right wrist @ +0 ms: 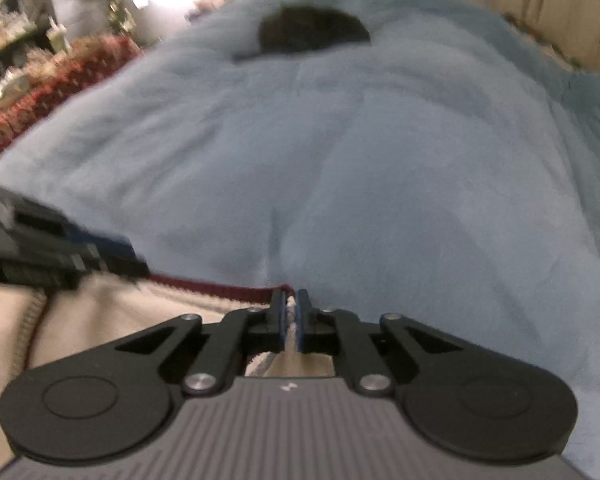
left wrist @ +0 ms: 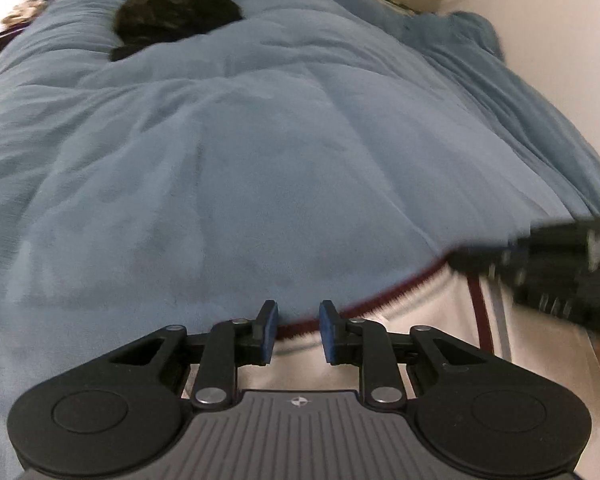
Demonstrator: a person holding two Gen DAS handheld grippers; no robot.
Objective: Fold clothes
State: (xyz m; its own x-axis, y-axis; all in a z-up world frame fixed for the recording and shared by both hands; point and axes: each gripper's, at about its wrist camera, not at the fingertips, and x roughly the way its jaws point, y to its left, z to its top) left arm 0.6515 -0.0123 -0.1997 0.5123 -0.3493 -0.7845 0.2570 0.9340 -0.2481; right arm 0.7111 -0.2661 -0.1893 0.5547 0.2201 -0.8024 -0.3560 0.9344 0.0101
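1. Cream garment [left wrist: 428, 312] with a maroon ribbed edge [right wrist: 220, 290] is lying at the near end of a blue blanket [left wrist: 260, 160] that is covering the bed.
2. Right gripper [right wrist: 292, 320] is pinching the garment's edge, jaws pressed nearly together on the cloth.
3. Left gripper [left wrist: 299, 330] is hovering over the same edge, jaws standing apart (nothing pressed between the pads).
4. Dark garment [left wrist: 176, 16] is resting far up the blanket.
5. No readable writing is showing; only a small emblem on each gripper body.
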